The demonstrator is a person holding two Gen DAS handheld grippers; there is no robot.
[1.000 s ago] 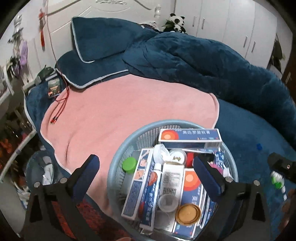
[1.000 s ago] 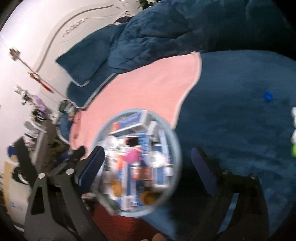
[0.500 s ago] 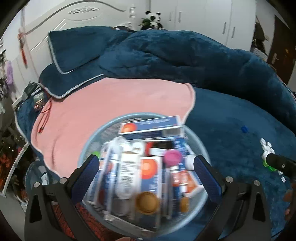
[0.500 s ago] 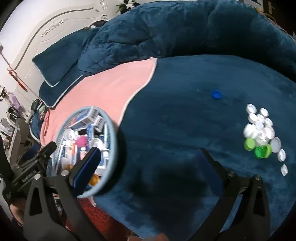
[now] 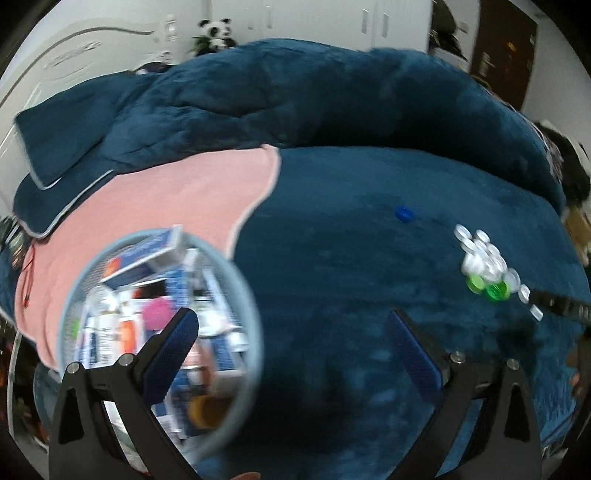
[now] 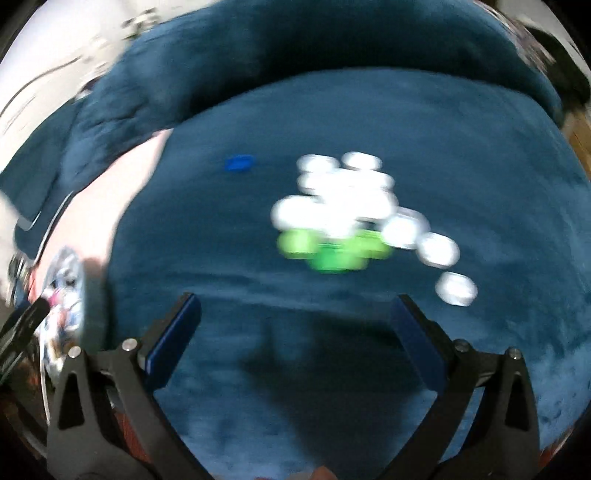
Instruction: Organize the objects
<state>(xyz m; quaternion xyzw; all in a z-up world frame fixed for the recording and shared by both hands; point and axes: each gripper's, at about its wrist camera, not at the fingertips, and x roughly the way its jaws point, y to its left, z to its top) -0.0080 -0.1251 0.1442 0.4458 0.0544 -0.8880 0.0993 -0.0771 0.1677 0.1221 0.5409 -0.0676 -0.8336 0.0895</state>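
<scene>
A cluster of several white and green bottle caps [image 6: 347, 214] lies on the dark blue bedspread [image 6: 258, 280], blurred, ahead of my right gripper [image 6: 293, 314], which stands open and empty. A single blue cap [image 6: 239, 163] lies apart to the left. In the left wrist view the same cap cluster [image 5: 487, 264] sits at the right and the blue cap [image 5: 404, 213] further back. A round grey-blue basket [image 5: 236, 280] full of boxes and tubes stands at the lower left; my left gripper [image 5: 291, 328] is open, its left finger over the basket.
A pink blanket [image 5: 166, 206] covers the bed's left part, with a dark blue pillow [image 5: 62, 136] and a bunched blue quilt [image 5: 332, 103] behind. White wardrobes and a toy panda [image 5: 214, 33] stand at the back. Part of the other gripper [image 5: 557, 304] shows at the right.
Both grippers swept right, from over the basket toward the bottle caps. The basket slid to the left in both views and the caps now fill the middle of the right wrist view.
</scene>
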